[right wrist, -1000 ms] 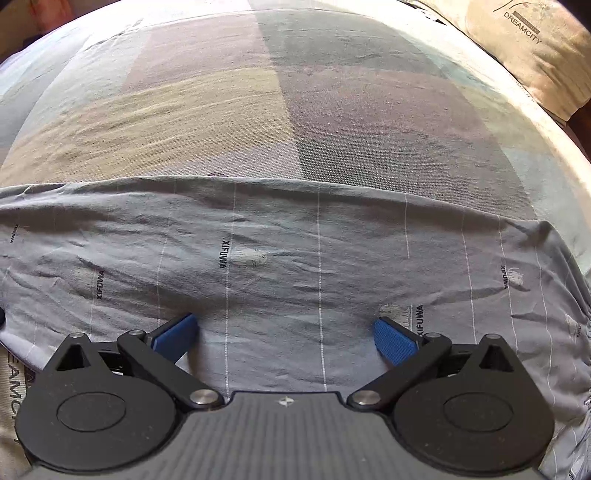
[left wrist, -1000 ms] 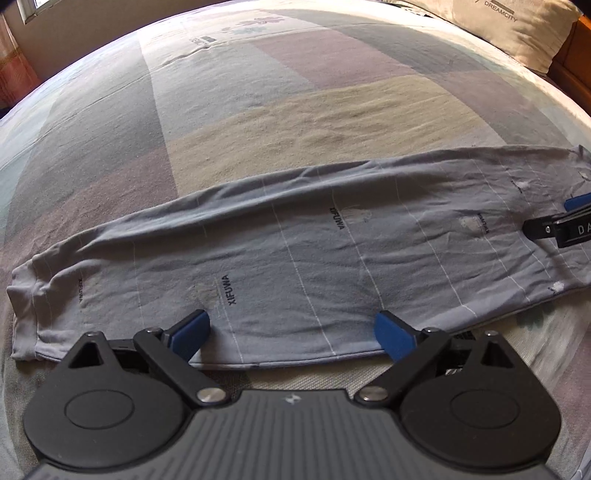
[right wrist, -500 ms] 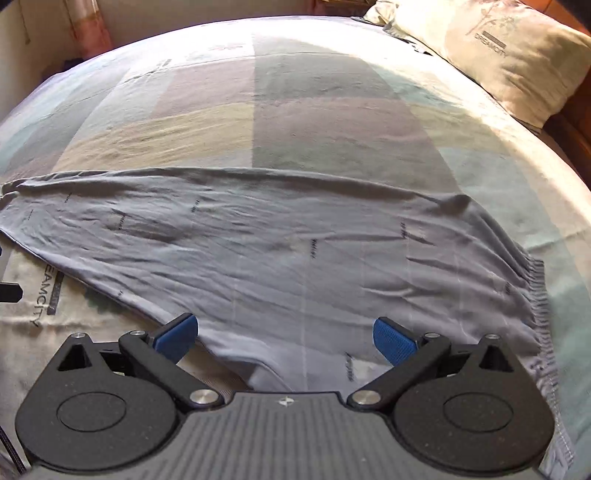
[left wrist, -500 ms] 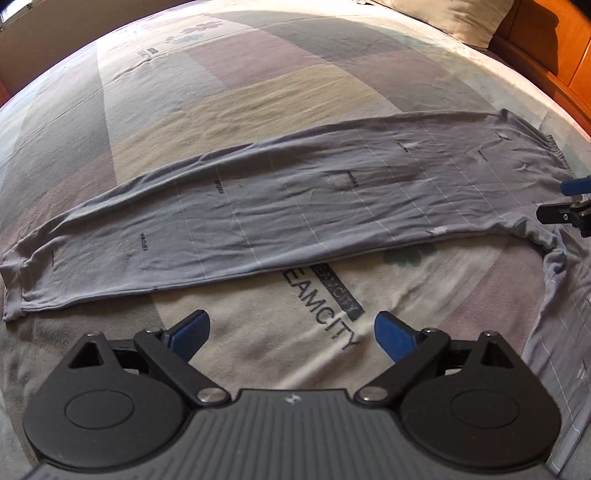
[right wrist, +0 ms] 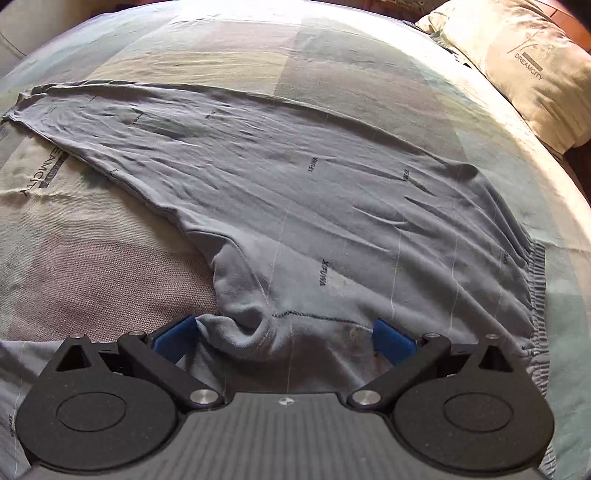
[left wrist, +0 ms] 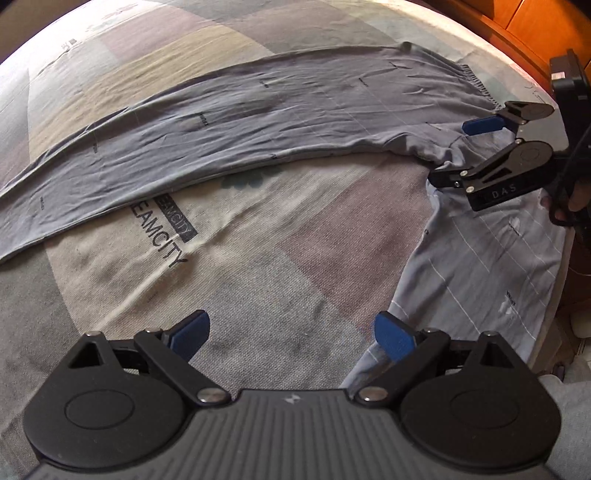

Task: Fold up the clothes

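Note:
Grey pants [left wrist: 258, 122] with thin white stripes lie spread on the bed. One leg runs flat across the far side, and the other leg [left wrist: 480, 266] hangs toward the near right edge. My left gripper [left wrist: 291, 334] is open over bare bedspread, its right fingertip beside the near leg's edge. In the left wrist view my right gripper [left wrist: 458, 151] stands open at the crotch area. In the right wrist view the right gripper [right wrist: 284, 338] is open with the bunched crotch seam [right wrist: 258, 325] between its fingers, and the elastic waistband [right wrist: 535, 295] lies at right.
The bedspread [left wrist: 229, 258] is patchwork with "DREAMCITY" print. A matching pillow [right wrist: 528, 66] lies at the far right of the bed. A wooden bed frame [left wrist: 517, 26] borders the right side. A person's hand [left wrist: 576, 195] holds the right gripper.
Both grippers have pulled back from the far leg toward the near side of the bed. The right gripper now sits at the crotch; the left has moved off the fabric.

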